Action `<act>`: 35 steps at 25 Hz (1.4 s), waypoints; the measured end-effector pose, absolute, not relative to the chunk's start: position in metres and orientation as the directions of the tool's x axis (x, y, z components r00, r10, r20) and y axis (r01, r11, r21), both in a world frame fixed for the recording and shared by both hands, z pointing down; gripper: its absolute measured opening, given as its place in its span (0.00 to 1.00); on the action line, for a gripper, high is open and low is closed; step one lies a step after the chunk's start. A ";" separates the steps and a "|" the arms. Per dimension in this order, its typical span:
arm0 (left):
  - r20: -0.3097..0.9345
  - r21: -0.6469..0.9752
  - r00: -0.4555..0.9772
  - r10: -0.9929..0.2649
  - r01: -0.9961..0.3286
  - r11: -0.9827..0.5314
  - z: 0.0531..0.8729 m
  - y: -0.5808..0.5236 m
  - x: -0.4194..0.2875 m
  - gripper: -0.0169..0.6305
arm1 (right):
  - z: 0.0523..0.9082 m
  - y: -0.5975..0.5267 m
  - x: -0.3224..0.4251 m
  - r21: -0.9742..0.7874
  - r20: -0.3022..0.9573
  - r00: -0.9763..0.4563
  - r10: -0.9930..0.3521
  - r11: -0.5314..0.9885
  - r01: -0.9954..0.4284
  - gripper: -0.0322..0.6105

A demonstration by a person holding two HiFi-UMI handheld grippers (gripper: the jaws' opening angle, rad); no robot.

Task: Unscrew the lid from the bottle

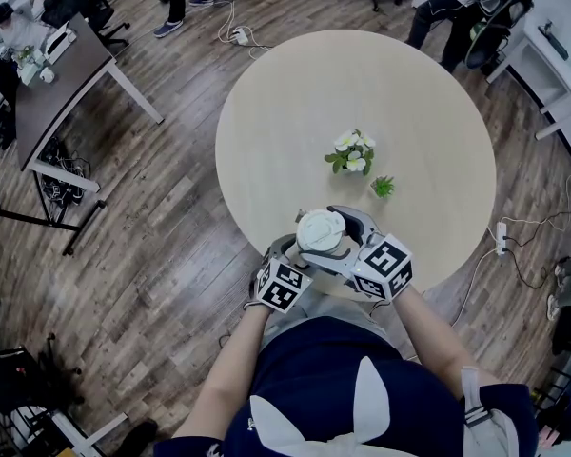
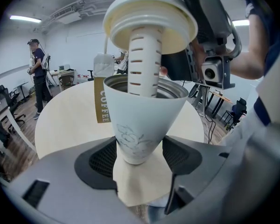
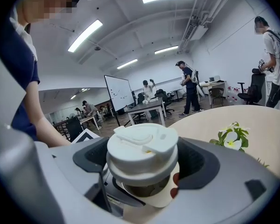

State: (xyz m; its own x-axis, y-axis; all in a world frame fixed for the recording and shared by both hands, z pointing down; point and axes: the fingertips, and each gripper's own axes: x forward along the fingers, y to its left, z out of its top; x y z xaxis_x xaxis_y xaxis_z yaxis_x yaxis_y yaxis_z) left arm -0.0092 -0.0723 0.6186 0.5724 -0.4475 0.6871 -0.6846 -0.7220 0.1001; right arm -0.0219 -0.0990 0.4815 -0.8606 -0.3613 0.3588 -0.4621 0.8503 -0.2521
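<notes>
Left gripper view shows your left gripper [image 2: 139, 154] clamping the bottle [image 2: 139, 120] low to steady it while your right gripper [image 3: 142, 166] clasps the freed lid [image 2: 149, 24] just above.

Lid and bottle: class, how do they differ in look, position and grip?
The lid is a wide cream disc with a slotted tube beneath; the bottle is white, tapering, with a drawn flower. The lid is raised above the bottle's mouth, its tube dipping in. The right gripper holds the lid; the left gripper clamps the bottle. Both are pale.
</notes>
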 end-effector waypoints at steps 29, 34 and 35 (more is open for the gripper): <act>0.692 0.099 0.570 -0.443 -0.683 -0.724 0.619 -0.071 -0.010 0.51 | 0.428 -0.117 0.011 -0.462 0.169 -0.880 -0.444 0.753 -0.469 0.75; 0.691 0.099 0.571 -0.443 -0.682 -0.725 0.620 -0.071 -0.010 0.51 | 0.420 -0.120 0.019 -0.495 0.133 -0.876 -0.463 0.735 -0.464 0.75; 0.691 0.100 0.571 -0.442 -0.682 -0.725 0.621 -0.071 -0.010 0.51 | 0.419 -0.121 0.020 -0.499 0.128 -0.875 -0.467 0.732 -0.464 0.75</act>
